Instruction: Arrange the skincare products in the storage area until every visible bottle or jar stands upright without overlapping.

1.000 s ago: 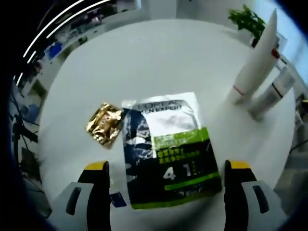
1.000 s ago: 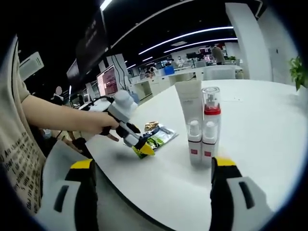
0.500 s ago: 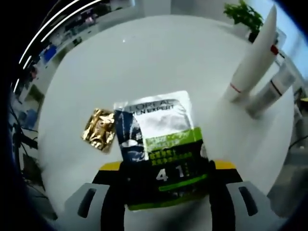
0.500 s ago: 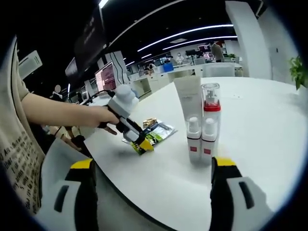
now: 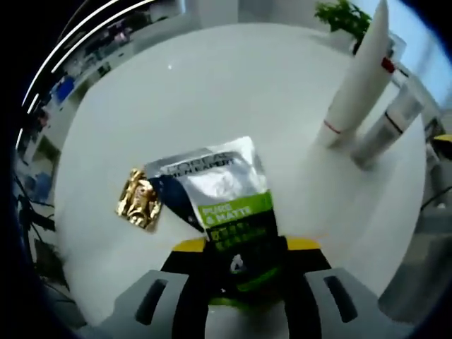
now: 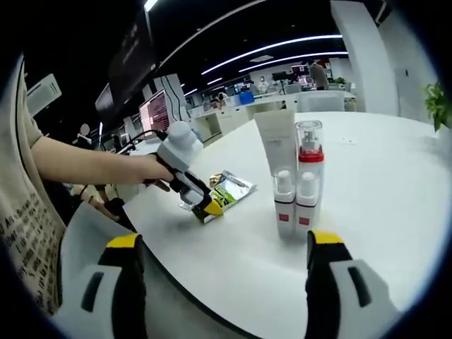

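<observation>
Left gripper (image 5: 244, 260) is clamped on the near edge of the green-and-silver sachet (image 5: 215, 194), fingers drawn in tight around it, and the sachet's near end looks raised off the white bench (image 5: 212, 85) while its far end sits beside the small gold packet (image 5: 139, 198). In the right gripper view, the right gripper (image 6: 222, 272) hangs back at the bench edge, fingers spread wide, holding nothing. Over by the far side, the white tube (image 6: 276, 145), the red-collared pump bottle (image 6: 308, 152) and two small white bottles (image 6: 284, 205) all stand upright, close together but not overlapping. So the bottles look done; my read is the sachet and gold packet are what's left, lying flat, and the sachet is being dealt with right now.
</observation>
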### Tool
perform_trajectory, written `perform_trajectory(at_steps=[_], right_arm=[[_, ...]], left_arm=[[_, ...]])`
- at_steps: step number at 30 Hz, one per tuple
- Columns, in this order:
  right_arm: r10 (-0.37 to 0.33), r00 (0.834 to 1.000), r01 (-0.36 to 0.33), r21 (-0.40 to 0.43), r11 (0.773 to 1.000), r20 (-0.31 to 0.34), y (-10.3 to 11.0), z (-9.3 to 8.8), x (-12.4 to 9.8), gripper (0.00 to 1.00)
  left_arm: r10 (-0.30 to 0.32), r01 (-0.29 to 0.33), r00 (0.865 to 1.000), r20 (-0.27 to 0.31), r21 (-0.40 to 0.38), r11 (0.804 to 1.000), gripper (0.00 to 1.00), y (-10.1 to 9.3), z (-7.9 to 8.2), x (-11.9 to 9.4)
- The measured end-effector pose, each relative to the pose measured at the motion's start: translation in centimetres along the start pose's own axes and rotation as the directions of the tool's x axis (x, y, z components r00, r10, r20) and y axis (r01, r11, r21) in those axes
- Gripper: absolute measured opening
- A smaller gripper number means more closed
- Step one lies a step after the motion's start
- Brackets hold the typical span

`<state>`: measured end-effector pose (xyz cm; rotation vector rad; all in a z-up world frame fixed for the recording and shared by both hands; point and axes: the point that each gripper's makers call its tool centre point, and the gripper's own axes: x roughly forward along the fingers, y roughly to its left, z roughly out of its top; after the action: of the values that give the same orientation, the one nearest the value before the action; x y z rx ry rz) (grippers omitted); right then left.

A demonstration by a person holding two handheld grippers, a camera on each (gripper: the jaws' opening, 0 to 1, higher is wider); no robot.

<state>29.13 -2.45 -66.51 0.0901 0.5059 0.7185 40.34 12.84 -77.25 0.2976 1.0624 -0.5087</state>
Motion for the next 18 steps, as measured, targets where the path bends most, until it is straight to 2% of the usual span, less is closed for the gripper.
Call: perform_trajectory(at_steps=[3, 6, 9, 12, 15, 18], right_arm=[[0.002, 1.0, -0.002, -0.001, 1.0, 0.0, 0.0, 0.0, 0.0, 0.96], [0.004, 1.0, -0.004, -0.001, 1.0, 0.001, -0.1, -0.1, 0.0, 0.95], [0.004, 1.0, -0.004, -0.001, 1.0, 0.004, 0.0, 0.0, -0.1, 0.95], [0.009, 1.0, -0.009, -0.001, 1.0, 0.001, 0.1, -0.1, 0.0, 0.95], [0.019, 1.0, -0.019, -0.008, 1.0, -0.006, 0.2, -0.2, 0.1, 0.95], [0.024, 1.0, -0.024, -0.015, 1.0, -0.012, 0.4, -0.3, 0.1, 0.95]], left_arm=[[0.004, -0.004, 1.0, 0.008, -0.014, 1.0, 0.28, 0.2, 0.0, 0.1], [0.001, -0.001, 1.0, 0.007, -0.034, 0.999, 0.12, 0.2, -0.3, -0.1], [0.006, -0.005, 1.0, 0.014, -0.048, 0.999, 0.08, -0.1, -0.8, -0.3], [-0.014, 0.017, 0.999, 0.029, -0.093, 0.996, 0.07, -0.6, -1.4, -0.7], [-0.016, 0.02, 0.999, 0.042, -0.098, 0.995, 0.06, -0.7, -2.0, -1.2], [-0.026, 0.034, 0.997, 0.067, -0.125, 0.992, 0.06, -1.0, -2.0, -1.8]])
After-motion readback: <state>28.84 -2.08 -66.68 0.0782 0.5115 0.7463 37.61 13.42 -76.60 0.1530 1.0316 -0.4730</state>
